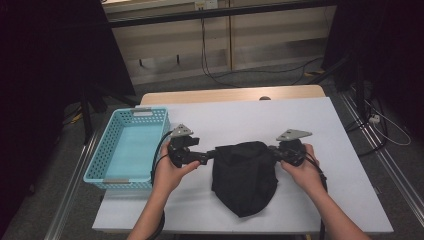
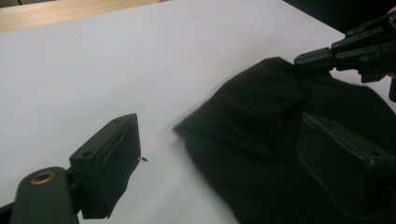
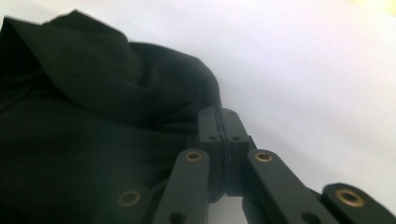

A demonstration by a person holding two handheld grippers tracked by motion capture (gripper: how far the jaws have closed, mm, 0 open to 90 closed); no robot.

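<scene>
Fingers of my right gripper are pinched together at the near corner of the black cloth, though I can't tell whether any fabric sits between the pads. On my left gripper they stand wide apart, straddling the cloth's opposite edge. It lies rumpled mid-table, right of the blue basket. Best I close the left squarely on that edge — then lift both corners evenly.
</scene>
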